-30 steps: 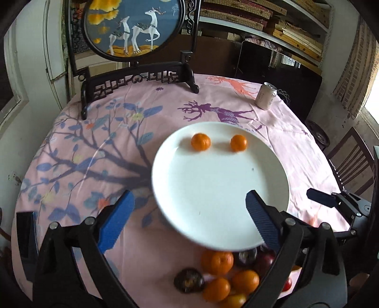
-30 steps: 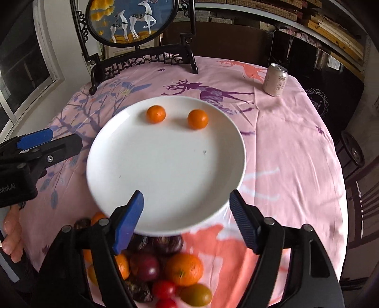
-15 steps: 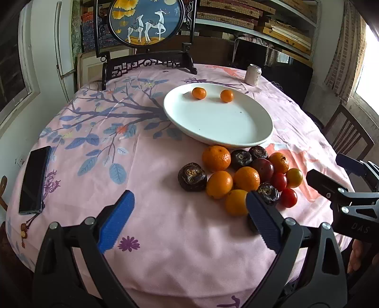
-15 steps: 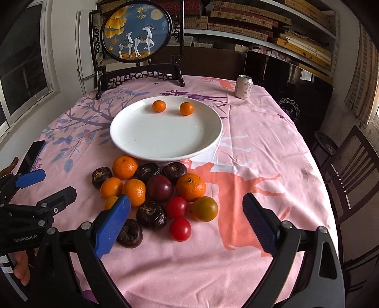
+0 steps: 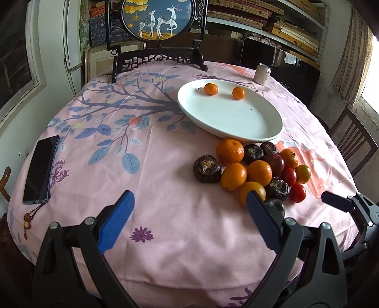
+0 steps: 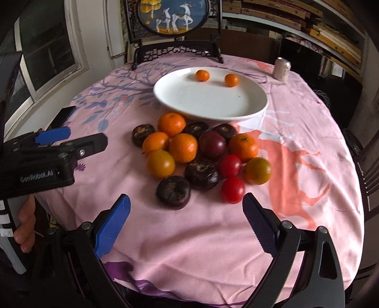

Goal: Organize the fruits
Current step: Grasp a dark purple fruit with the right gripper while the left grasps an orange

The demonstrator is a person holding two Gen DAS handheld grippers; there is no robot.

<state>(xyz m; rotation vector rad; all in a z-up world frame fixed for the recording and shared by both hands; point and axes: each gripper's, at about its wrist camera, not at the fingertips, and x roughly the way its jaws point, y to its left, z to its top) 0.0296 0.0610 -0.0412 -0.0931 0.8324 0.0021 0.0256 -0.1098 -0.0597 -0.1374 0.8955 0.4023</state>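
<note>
right wrist view: we hold the right gripper [image 6: 184, 213] and left gripper [image 5: 189, 208] spread wide, both empty. just beyond, the fruit pile [image 6: 201, 151] is packed tight; nudging one could roll its neighbours. farther, the plate [image 6: 248, 104] holds two small oranges [image 6: 202, 75].

A home dining room: clothed round table [image 5: 165, 237], wooden chair [image 5: 355, 147], ornamental screen [image 5: 161, 21].
</note>
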